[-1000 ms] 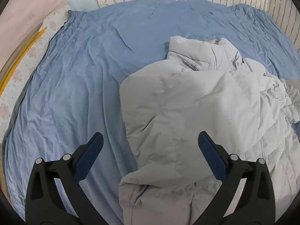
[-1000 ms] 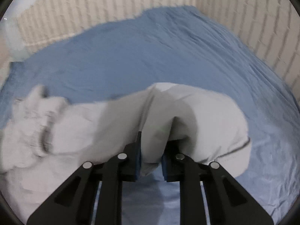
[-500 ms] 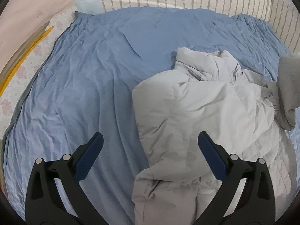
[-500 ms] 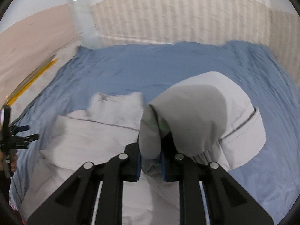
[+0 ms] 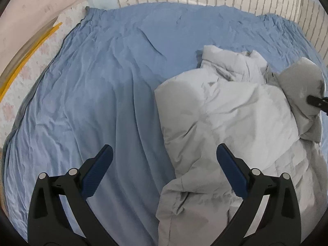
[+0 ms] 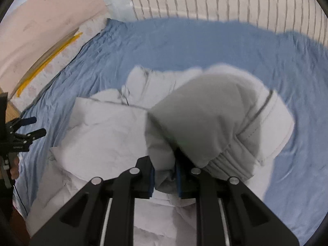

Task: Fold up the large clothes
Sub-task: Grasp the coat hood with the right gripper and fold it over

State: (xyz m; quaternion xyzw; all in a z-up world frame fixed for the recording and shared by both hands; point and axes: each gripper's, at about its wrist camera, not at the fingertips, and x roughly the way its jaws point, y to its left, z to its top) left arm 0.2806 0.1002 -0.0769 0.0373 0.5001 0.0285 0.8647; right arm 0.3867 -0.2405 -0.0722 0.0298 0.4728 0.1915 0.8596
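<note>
The right hand-held gripper [image 6: 165, 176] was clamped on the jacket's [image 5: 225, 110] sleeve [image 6: 215, 119], carrying it over the body; next, laying it flat. The left hand-held gripper [image 5: 164, 172] hung with its jaws apart beside the jacket.

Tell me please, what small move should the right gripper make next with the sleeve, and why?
Probably lower the sleeve onto the jacket body before releasing. The right gripper has its jaws clamped on the sleeve, which hangs above the body, not resting flat. The left gripper is open and holds nothing.
</note>
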